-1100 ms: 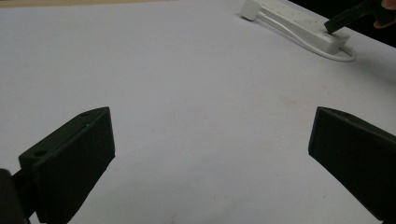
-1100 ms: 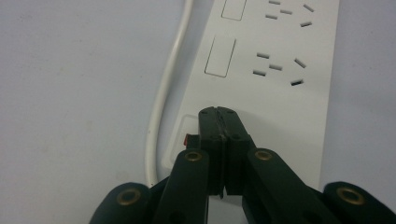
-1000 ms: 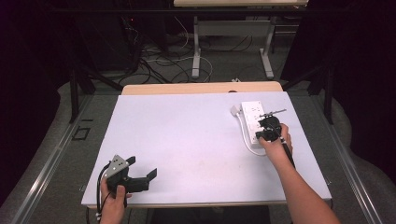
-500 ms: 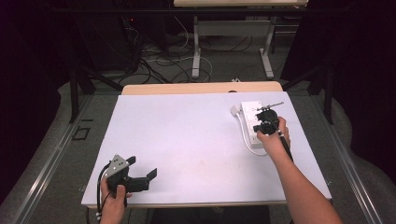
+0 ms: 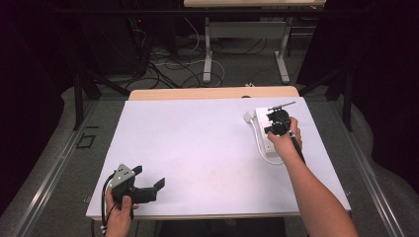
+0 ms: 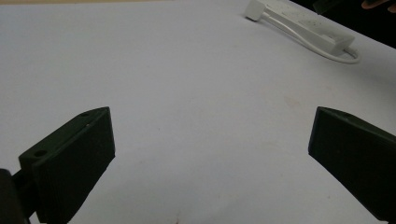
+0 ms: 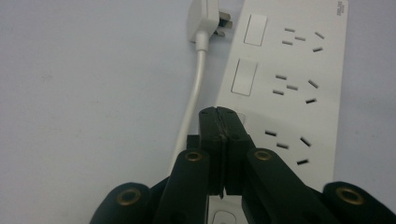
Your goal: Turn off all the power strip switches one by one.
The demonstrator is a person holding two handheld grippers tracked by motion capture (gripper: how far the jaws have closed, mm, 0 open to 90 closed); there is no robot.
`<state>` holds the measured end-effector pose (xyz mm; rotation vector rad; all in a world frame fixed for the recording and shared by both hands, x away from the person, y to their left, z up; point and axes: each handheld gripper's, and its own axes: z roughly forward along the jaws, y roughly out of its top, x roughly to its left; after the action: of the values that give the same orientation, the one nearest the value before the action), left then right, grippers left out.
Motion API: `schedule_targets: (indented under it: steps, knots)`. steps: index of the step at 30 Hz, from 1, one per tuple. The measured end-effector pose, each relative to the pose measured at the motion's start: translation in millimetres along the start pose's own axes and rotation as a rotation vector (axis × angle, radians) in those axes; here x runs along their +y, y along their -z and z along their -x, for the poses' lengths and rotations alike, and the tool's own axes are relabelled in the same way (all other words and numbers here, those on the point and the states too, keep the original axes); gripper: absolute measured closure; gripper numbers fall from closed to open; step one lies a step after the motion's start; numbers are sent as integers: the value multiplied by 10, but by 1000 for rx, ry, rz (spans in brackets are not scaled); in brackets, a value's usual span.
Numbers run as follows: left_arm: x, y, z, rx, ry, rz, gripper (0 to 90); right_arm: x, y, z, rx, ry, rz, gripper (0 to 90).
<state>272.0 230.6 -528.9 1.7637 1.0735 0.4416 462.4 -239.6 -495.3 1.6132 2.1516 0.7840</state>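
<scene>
Jaws pressed together, the right gripper [image 7: 223,116] hovers over the white plastic power strip [image 7: 299,88] at the table's far right, its long axis running ahead of them, while the distant left gripper [image 5: 148,187] stands spread wide.

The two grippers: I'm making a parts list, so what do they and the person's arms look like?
Both are black. The left gripper has flat, blocky jaws, a grey three-cornered plate on top and a dark cable trailing below the hand. The right gripper has linked arms with brass-coloured rivets. The forearms are bare, with no sleeves in view.
</scene>
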Motion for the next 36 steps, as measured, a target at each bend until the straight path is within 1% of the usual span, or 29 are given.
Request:
schedule_targets:
  steps: [4,7,10,11,13,14,15,16,17,19,24,26,27,29,30,36]
  knots:
    - [-5,-1,-9,4,5,0,4,61,-62,-36,8,16,4,900]
    - [-6,0,-10,6,7,0,4,90,-113,-62,2,22,-2,900]
    - [-10,3,-13,10,11,0,4,98,-144,-68,-7,12,-9,900]
    - [-12,3,-14,10,11,2,4,96,-154,-55,-4,19,-12,900]
    - [-15,5,-16,13,14,6,4,98,-181,-36,-13,12,-18,900]
    - [-15,10,-18,15,15,5,4,102,-202,-12,-19,1,-19,900]
    - [-16,13,-19,16,16,6,4,102,-202,-12,-19,1,-19,900]
    - [-16,16,-22,17,15,9,4,105,-220,20,-24,-4,-12,900]
    - [-17,18,-20,19,20,10,4,106,-223,28,-30,-20,-14,900]
    - [-19,21,-18,21,25,13,4,108,-229,42,-33,-17,-16,900]
    - [-22,21,-23,22,25,9,4,114,-260,69,-47,-37,-20,900]
    - [-21,23,-26,22,23,7,4,111,-276,79,-43,-35,-10,899]
    - [-21,24,-27,22,21,6,4,113,-277,80,-51,-31,-20,899]
    - [-20,24,-27,21,21,6,4,110,-294,82,-53,-26,-27,898]
    - [-20,23,-27,22,21,7,4,110,-302,71,-60,-33,-27,898]
    - [-20,20,-34,22,23,6,4,103,-332,38,-71,-19,-44,900]
